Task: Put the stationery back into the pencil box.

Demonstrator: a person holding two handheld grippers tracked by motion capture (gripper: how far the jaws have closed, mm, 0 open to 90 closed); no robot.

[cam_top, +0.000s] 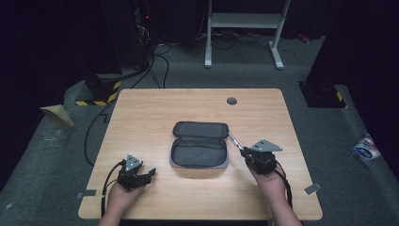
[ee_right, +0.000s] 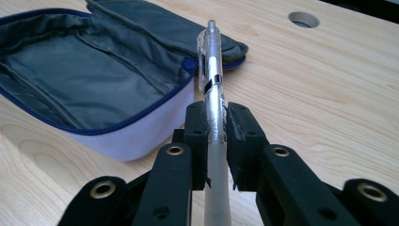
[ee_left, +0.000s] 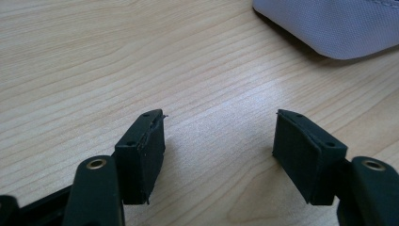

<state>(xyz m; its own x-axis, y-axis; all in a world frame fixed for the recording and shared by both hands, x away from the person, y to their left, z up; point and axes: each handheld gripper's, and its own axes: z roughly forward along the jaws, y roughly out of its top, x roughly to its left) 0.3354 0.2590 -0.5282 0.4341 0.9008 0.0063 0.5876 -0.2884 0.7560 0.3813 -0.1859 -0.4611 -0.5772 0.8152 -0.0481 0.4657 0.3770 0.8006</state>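
— Any words, labels or numbers to read here?
— None legible. The packet [cam_top: 366, 149] on the floor at the right bears a blue mark, but it is too small and blurred to read.

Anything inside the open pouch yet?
The pouch lies open on the table, and its grey lining and flat inner pockets look empty. Whatever sits inside those pockets is covered. The pen is outside, clamped in the right tongs.
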